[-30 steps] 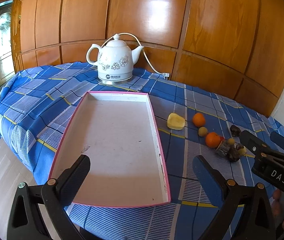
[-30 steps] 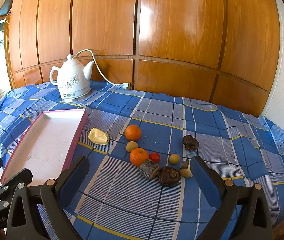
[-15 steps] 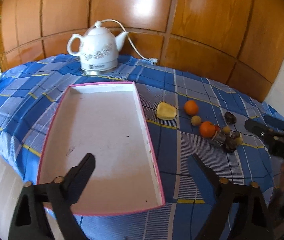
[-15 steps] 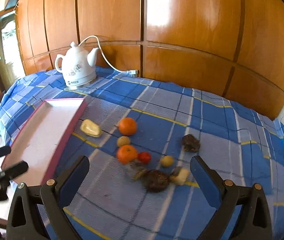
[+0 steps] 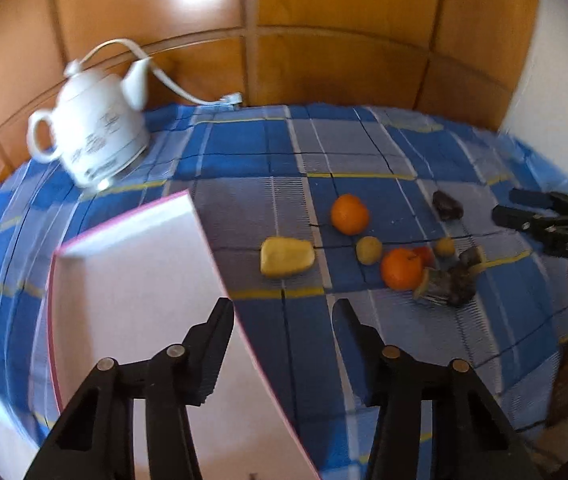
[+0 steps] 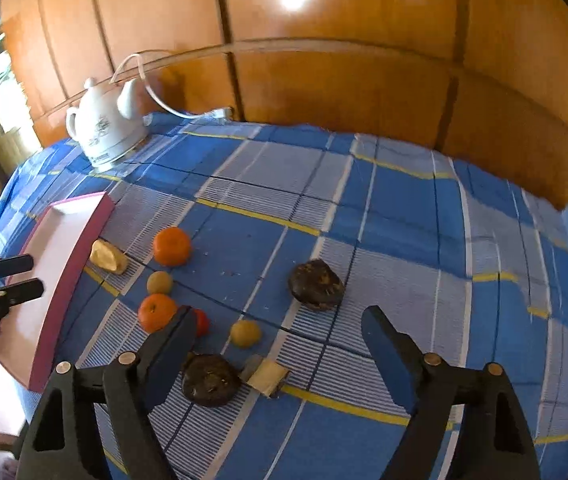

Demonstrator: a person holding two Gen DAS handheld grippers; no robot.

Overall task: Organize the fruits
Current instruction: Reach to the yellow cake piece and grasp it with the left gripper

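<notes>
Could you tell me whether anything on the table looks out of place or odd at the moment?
Nothing looks spilled or damaged. The fruit lies loose on the blue checked cloth beside the pink-rimmed tray rather than in it: two oranges, a yellow piece and dark brown pieces. The white kettle stands upright. Both tongs are open.

Both units look the same: the left hand-held gripper (image 5: 284,316) and right hand-held gripper (image 6: 280,320) are matte black plastic, with triangular cut-out arms, round silver screws at the pivots and dark blue ribbed pads on the fingers (image 6: 388,354). The right one has white lettering on its side, too blurry to read.
</notes>
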